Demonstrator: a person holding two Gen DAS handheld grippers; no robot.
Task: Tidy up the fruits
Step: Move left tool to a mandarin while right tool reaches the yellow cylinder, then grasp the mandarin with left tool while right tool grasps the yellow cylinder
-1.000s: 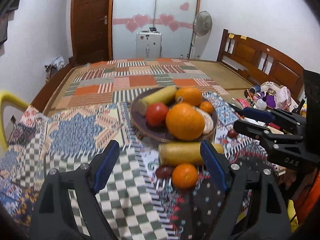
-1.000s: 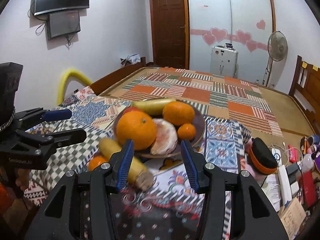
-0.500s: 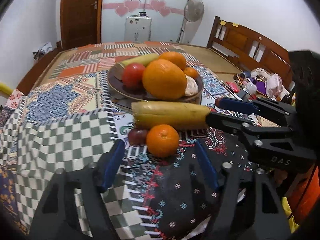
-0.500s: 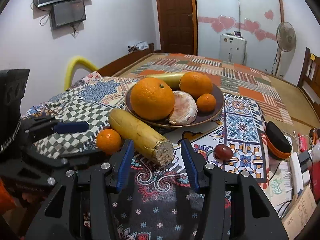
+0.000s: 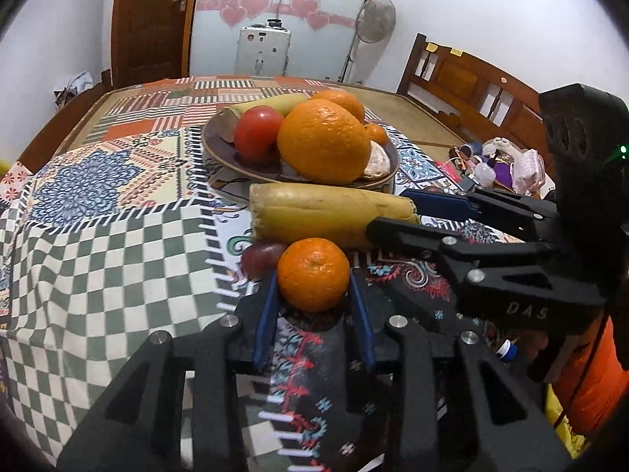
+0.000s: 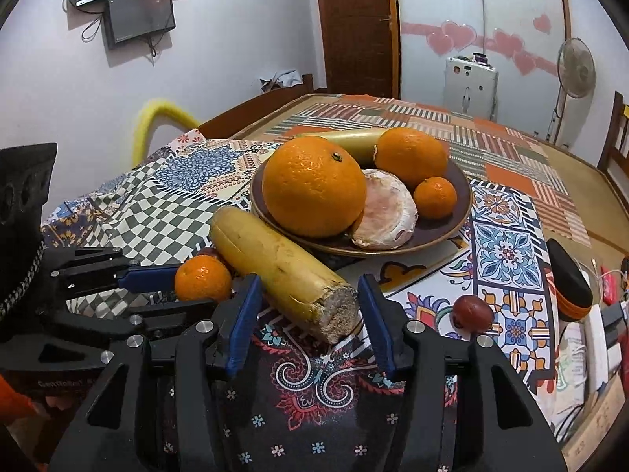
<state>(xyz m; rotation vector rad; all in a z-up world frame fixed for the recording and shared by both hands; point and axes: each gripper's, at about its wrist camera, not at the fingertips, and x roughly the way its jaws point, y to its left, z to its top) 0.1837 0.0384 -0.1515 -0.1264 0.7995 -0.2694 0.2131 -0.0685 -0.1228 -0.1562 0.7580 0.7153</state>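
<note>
A brown plate holds a big orange, a red tomato, smaller oranges, a peeled fruit and a banana piece. A cut yellow banana lies on the cloth in front of the plate. My left gripper is shut on a small orange, its blue pads touching both sides. My right gripper is open, its jaws standing either side of the banana's cut end.
A dark red fruit lies beside the small orange, another lies right of the banana. A patterned cloth covers the table. An orange-black case and clutter sit at the right edge.
My left gripper moved forward and closed on the small orange. My right gripper advanced until its open jaws flank the banana's cut end.
</note>
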